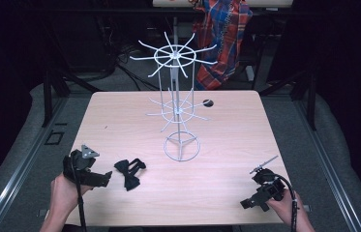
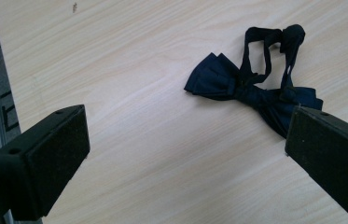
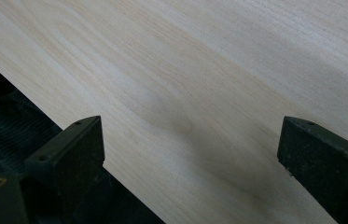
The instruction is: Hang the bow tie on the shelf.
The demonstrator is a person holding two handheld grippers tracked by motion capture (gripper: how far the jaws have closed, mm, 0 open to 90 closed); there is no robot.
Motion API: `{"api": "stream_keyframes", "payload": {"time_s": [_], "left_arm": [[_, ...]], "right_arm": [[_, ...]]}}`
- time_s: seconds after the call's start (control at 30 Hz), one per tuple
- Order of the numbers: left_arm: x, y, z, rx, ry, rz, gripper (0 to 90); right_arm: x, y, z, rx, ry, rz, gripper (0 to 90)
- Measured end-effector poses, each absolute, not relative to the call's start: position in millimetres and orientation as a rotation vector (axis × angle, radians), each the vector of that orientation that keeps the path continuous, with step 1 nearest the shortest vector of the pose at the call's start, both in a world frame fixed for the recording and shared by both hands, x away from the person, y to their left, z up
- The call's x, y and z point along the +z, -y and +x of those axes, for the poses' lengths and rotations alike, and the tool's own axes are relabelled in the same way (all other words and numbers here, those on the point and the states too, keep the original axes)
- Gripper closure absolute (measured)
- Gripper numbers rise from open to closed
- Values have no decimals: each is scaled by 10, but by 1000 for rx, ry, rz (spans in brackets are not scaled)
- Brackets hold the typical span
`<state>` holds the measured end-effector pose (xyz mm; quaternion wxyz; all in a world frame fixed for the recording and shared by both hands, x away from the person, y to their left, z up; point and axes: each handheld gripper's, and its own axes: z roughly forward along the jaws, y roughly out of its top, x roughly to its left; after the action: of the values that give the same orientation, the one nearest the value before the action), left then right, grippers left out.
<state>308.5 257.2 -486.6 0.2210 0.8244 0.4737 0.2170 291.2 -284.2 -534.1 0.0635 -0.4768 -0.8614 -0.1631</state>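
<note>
A dark navy bow tie [image 1: 129, 173] with its strap looped lies on the pale wooden table [image 1: 120, 125], near the front left. My left gripper [image 1: 106, 178] is just left of it, pointing at it, jaws wide apart. In the left gripper view the bow tie [image 2: 237, 84] lies beyond the jaws, partly behind the right pad [image 2: 330, 158], untouched. My right gripper [image 1: 247, 203] hovers at the front right corner, open, with bare table [image 3: 199, 93] between its jaws. A white wire rotating rack [image 1: 178, 104] with two tiers of hooks stands at the table's middle.
A small dark hole [image 1: 208, 103] marks the table behind the rack. A plaid cloth [image 1: 224, 34] hangs at the back beyond the table. Grey floor and rails flank both table sides. The table's front edge [image 3: 69, 121] runs close under the right gripper.
</note>
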Motion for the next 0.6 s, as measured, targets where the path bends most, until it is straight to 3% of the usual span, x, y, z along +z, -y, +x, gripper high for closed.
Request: {"api": "stream_keyframes", "payload": {"time_s": [0.6], "left_arm": [[-4910, -2450, 3119, 570, -1279, 2321, 0]], "right_arm": [[-5343, 2826, 2904, -494, 2590, -1439, 69]]}}
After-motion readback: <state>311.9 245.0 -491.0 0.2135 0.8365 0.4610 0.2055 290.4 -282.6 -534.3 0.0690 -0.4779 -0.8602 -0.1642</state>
